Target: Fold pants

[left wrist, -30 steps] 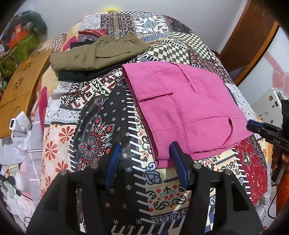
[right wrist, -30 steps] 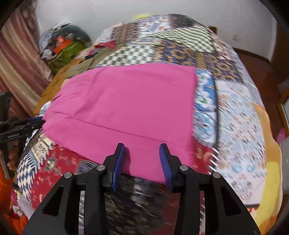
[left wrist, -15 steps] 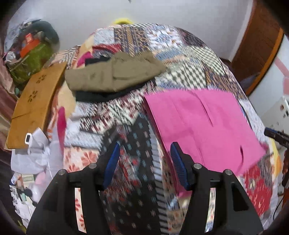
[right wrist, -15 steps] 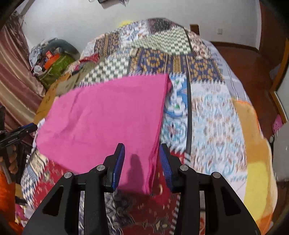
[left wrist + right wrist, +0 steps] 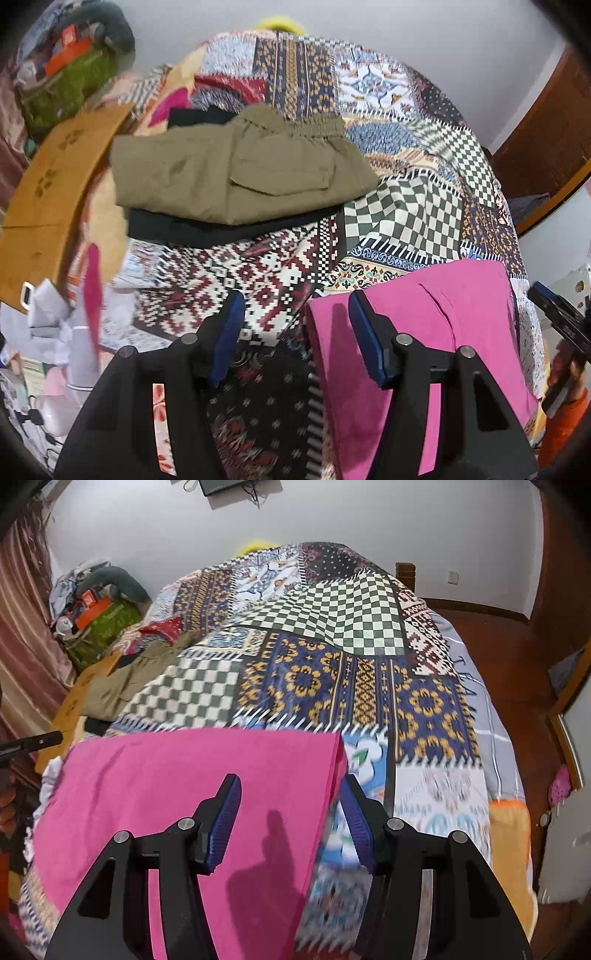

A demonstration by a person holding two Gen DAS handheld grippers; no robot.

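On the patchwork bed (image 5: 369,686): pink pants (image 5: 177,794), folded flat. Right hand-held gripper (image 5: 291,819), jaws just widened, straddles their right edge unclamped; left hand-held gripper (image 5: 295,332) agape over their left corner (empty). Risk: pinching one layer only, undoing the fold.

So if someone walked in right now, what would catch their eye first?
Probably the folded hot-pink pants, lying flat on the near part of the busy patchwork bedspread. Next, the olive pants stacked on a black garment farther back, at the bed's left side. Both open claws hover above the pink pants' side edges.
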